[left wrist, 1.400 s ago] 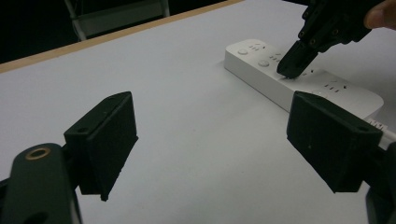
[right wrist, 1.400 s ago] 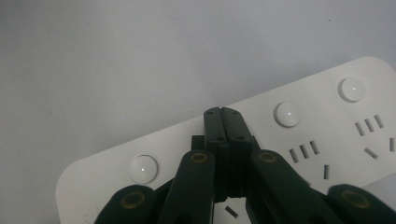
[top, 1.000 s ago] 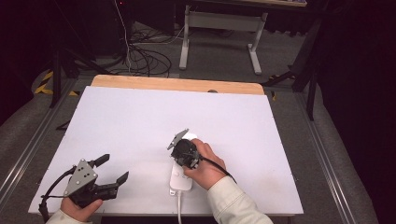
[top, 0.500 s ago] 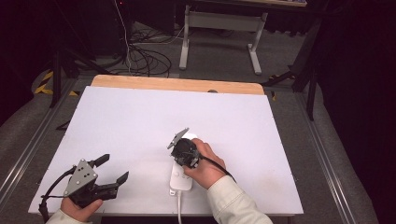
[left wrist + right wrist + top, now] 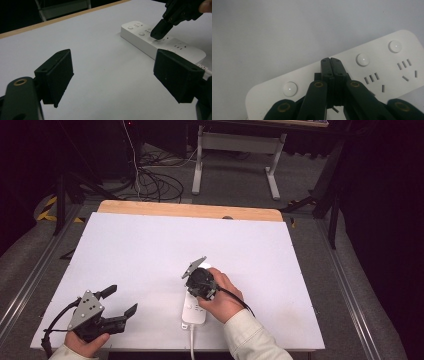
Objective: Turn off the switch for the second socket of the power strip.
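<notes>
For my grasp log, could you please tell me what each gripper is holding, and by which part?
Nothing is held. The right gripper is shut, its tips pressed onto the top of the white power strip. The left gripper is open above the table.

No readable text, label, brand, number or sign could be found in any of the pictures. The white power strip (image 5: pixel 352 75) carried only plain round buttons and bare socket slots, with no lettering on its face. The white bench (image 5: pixel 150 255) was unmarked. The black-and-yellow striped tape on the floor (image 5: pixel 47 207) at the far left was a pattern, with no words on it.
</notes>
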`<state>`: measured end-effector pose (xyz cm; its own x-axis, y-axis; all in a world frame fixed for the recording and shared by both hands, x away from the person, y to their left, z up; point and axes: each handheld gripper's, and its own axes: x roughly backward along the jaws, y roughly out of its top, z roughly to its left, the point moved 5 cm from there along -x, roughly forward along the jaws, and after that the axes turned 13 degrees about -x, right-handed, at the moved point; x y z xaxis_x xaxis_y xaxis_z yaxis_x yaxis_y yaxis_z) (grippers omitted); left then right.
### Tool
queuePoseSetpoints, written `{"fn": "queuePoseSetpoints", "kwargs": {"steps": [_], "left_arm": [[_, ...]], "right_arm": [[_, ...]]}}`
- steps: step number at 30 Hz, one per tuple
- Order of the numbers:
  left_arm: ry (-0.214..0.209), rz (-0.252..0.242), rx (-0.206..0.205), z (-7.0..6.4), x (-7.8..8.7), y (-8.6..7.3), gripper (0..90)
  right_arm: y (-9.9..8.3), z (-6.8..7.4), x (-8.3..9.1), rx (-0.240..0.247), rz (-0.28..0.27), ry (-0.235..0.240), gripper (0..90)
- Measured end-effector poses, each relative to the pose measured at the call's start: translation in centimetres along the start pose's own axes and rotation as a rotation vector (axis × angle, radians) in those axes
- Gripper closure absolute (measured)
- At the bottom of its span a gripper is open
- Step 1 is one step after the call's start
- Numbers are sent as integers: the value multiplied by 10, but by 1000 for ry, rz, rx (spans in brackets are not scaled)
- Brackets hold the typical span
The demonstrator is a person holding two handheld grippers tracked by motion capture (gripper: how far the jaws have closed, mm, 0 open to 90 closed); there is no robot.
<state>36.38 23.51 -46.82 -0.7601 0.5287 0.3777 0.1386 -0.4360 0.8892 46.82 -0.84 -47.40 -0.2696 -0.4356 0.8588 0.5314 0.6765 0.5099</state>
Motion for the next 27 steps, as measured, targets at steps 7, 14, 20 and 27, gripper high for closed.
{"fn": "queuePoseSetpoints", "kwargs": {"steps": [7,14,20,27], "left_arm": [[1,-4,6,-1,0,0,167],[1,-2,5,0,0,0,167],[1,0,-2,0,0,0,167],[2,1,-1,1,0,0,167]], "right_arm": [[6,3,21,20,-87,3,900],[10,3,39,19,-162,15,886],[9,4,59,15,-246,32,878],[10,5,64,19,-264,26,843]]}}
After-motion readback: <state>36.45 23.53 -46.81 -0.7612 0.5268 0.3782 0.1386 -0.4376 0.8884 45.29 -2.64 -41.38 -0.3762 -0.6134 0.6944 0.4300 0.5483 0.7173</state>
